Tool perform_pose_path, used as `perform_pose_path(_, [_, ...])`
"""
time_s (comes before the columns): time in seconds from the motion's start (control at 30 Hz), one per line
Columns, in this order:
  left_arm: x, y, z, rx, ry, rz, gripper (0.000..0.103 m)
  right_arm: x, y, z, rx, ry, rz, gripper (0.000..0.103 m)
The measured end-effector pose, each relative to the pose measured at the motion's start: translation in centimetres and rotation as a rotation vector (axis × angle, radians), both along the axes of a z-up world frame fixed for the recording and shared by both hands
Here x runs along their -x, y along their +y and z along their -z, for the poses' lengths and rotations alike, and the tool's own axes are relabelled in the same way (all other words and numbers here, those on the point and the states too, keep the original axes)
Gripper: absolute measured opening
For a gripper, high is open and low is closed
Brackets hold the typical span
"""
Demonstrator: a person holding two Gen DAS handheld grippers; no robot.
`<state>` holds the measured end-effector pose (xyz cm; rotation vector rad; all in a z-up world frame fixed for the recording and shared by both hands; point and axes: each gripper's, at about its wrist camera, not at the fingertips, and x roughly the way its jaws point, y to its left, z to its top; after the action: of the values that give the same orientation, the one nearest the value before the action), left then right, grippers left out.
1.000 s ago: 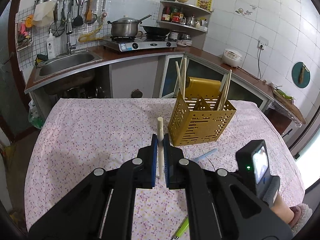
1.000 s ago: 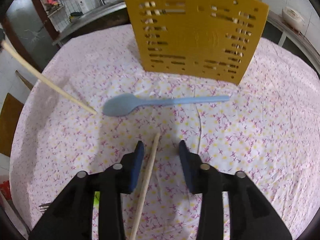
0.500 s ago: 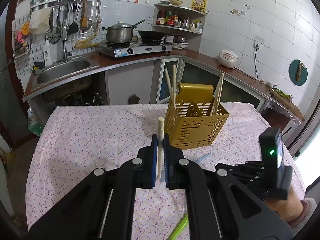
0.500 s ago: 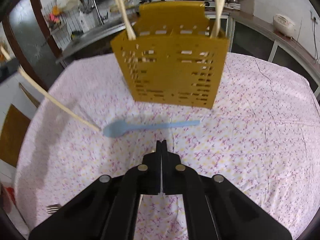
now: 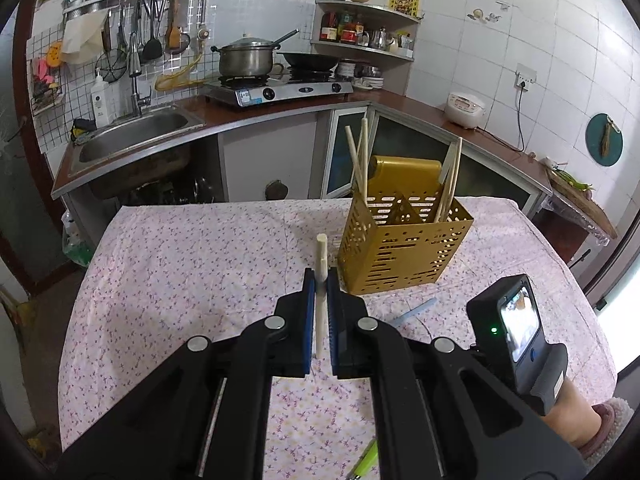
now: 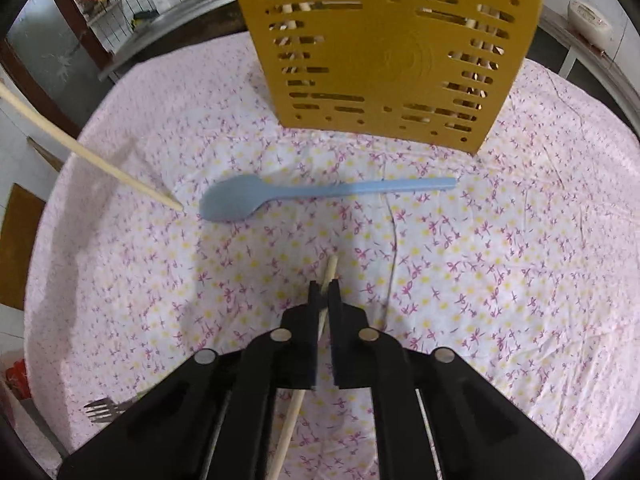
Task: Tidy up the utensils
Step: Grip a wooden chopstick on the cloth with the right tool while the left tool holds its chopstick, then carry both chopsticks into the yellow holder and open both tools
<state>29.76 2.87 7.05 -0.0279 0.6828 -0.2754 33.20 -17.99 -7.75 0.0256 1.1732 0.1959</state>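
My left gripper point(image 5: 320, 276) is shut on a pale chopstick point(image 5: 321, 252) that stands upright between its pads, left of the yellow slotted utensil holder point(image 5: 404, 256). The holder holds several chopsticks point(image 5: 360, 160). My right gripper point(image 6: 325, 290) is shut on a second chopstick point(image 6: 329, 272) low over the cloth, its tip poking out ahead. A blue spoon point(image 6: 288, 196) lies flat between this gripper and the holder point(image 6: 384, 52). The left chopstick's lower end point(image 6: 92, 160) shows at the left of the right wrist view.
The table has a floral cloth point(image 5: 192, 264). A fork point(image 6: 106, 408) lies near the front left edge, and a green utensil handle point(image 5: 366, 460) lies by the front edge. A sink point(image 5: 132, 136) and stove point(image 5: 276, 88) stand on the counter behind.
My right gripper closed on the chopstick that lay between its open fingers a second ago and has dropped back near the cloth. My left gripper kept holding its chopstick and pulled back a little.
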Motion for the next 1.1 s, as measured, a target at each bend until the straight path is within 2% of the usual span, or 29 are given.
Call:
perform_pose_path(0.1, [-0.1,0.5,0.2,0.001,0.004,0.002,0.005,-0.4,1.1,0.3,0.044,0.020,-0.002,0.015])
perform_pose_path(0.23, [-0.2,0.6,0.2,0.008,0.008,0.002,0.005,-0.7,1.9,0.2,0.069,-0.004,-0.014,0.006])
perform_pose_path(0.4, [-0.7,0.7,0.2,0.015,0.008,0.005,0.005,-0.1,0.8,-2.2,0.054,-0.078,0.009,0.005])
perform_pose_path(0.6, [-1.0,-0.4,-0.2,0.015,0.002,0.020,0.005,0.5,-3.2,-7.2,-0.018,-0.247,0.088,0.005])
perform_pose_path(0.73, [-1.2,-1.6,-1.1,0.022,-0.012,0.037,0.005,1.5,-7.5,-11.8,-0.127,-0.422,0.141,0.005])
perform_pose_path(0.87, [-1.3,-3.1,-2.3,0.021,-0.036,0.055,0.005,2.5,-9.5,-15.2,-0.153,-0.568,0.173,0.005])
perform_pose_path(1.1, [-1.7,-5.7,-6.0,0.030,-0.087,0.085,0.005,1.9,-11.4,-20.2,-0.202,-0.707,0.170,0.005])
